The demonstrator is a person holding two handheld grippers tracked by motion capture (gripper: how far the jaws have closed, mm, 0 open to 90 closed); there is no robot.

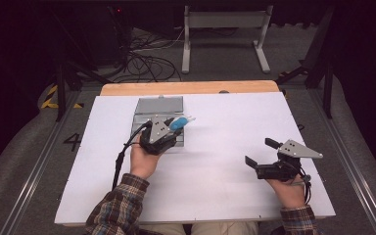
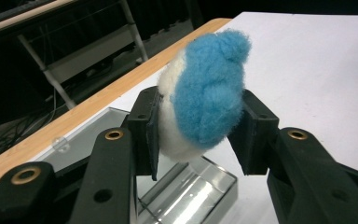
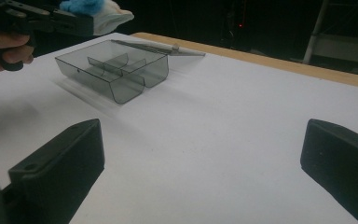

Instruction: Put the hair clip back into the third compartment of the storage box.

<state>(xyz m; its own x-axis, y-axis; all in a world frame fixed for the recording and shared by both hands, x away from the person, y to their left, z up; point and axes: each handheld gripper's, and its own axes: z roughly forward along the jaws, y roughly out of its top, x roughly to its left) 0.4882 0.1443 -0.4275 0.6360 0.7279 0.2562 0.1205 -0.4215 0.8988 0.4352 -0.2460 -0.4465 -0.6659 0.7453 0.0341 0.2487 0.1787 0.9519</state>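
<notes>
Fuzzy blue-and-white felt ball (image 2: 200,100) (pinched by left gripper (image 2: 199,135)) above smoky, clear plastic box (image 3: 114,70).

You can read one mark: a black figure "4" (image 1: 72,142) painted on the grey floor strip left of the white table top (image 1: 225,161) in the high view. Beside it, further back, sits a yellow-and-black striped hazard marking (image 1: 54,98), which carries no lettering you can make out.
</notes>
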